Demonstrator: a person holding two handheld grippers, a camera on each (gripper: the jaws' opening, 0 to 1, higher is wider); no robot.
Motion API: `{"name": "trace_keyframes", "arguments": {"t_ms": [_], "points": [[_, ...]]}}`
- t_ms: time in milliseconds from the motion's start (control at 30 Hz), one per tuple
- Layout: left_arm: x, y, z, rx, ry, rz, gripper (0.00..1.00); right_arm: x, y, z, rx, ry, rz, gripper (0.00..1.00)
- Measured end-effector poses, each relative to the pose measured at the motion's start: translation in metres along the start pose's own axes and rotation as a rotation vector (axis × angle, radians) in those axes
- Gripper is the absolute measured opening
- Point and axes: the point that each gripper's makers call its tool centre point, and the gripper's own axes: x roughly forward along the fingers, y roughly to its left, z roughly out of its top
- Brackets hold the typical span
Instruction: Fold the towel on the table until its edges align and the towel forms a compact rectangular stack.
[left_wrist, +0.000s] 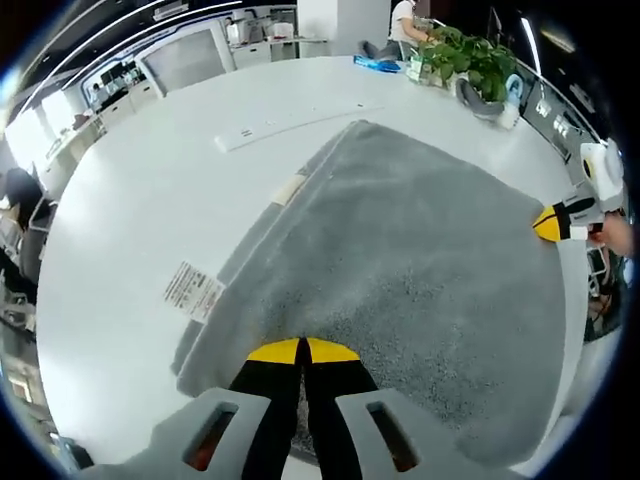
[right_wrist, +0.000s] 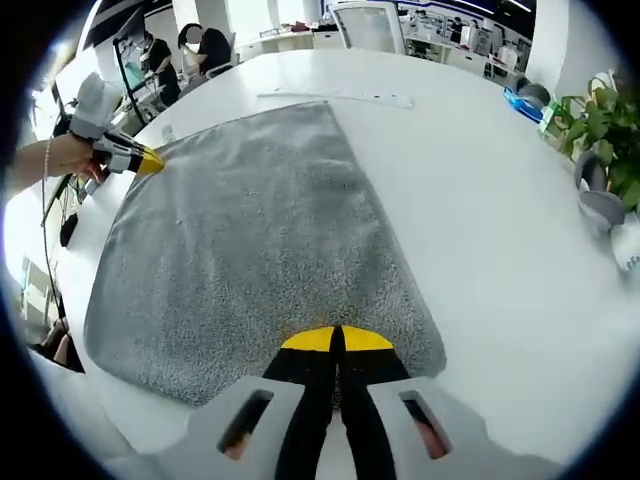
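Observation:
A grey towel (left_wrist: 420, 250) lies spread on the white table (left_wrist: 150, 200), with a second layer showing along its left edge and a white label (left_wrist: 194, 291) sticking out there. My left gripper (left_wrist: 302, 350) sits at the towel's near corner, its yellow tips pressed together on the cloth. In the right gripper view the towel (right_wrist: 250, 230) stretches away from my right gripper (right_wrist: 335, 340), which is also shut on the near edge. Each gripper shows in the other's view at a towel corner: the right gripper (left_wrist: 556, 222) and the left gripper (right_wrist: 140, 160), held by a hand.
A long white strip (left_wrist: 290, 122) (right_wrist: 335, 96) lies past the towel's far edge. A potted plant (left_wrist: 470, 60) (right_wrist: 600, 130) and a blue object (left_wrist: 378, 64) (right_wrist: 520, 100) stand near the table's far side. People sit at desks beyond the table.

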Motion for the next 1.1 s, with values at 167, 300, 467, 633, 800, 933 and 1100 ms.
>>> {"name": "trace_keyframes", "arguments": {"t_ms": [167,300,467,633,800,933,1100], "points": [[0.002,0.0,0.003,0.045,0.011,0.003,0.01,-0.001,0.001,-0.003,0.012,-0.003,0.002,0.0],[0.004,0.0,0.007,0.076,0.02,0.005,0.01,-0.004,0.004,-0.008,0.02,-0.008,0.005,0.0],[0.007,0.001,0.012,0.089,0.024,0.003,0.01,-0.007,0.007,-0.012,0.026,-0.015,0.01,0.0],[0.011,0.001,0.018,0.086,0.02,0.008,0.01,-0.009,0.01,-0.015,0.041,-0.012,0.02,0.0],[0.014,0.0,0.025,0.091,0.018,0.004,0.01,-0.012,0.015,-0.022,0.05,-0.014,0.026,0.0],[0.015,-0.002,0.029,0.084,0.009,0.005,0.01,-0.015,0.019,-0.026,0.052,-0.012,0.033,0.0],[0.018,-0.001,0.035,0.089,0.004,0.006,0.01,-0.017,0.022,-0.029,0.082,-0.019,0.04,0.0]]}}
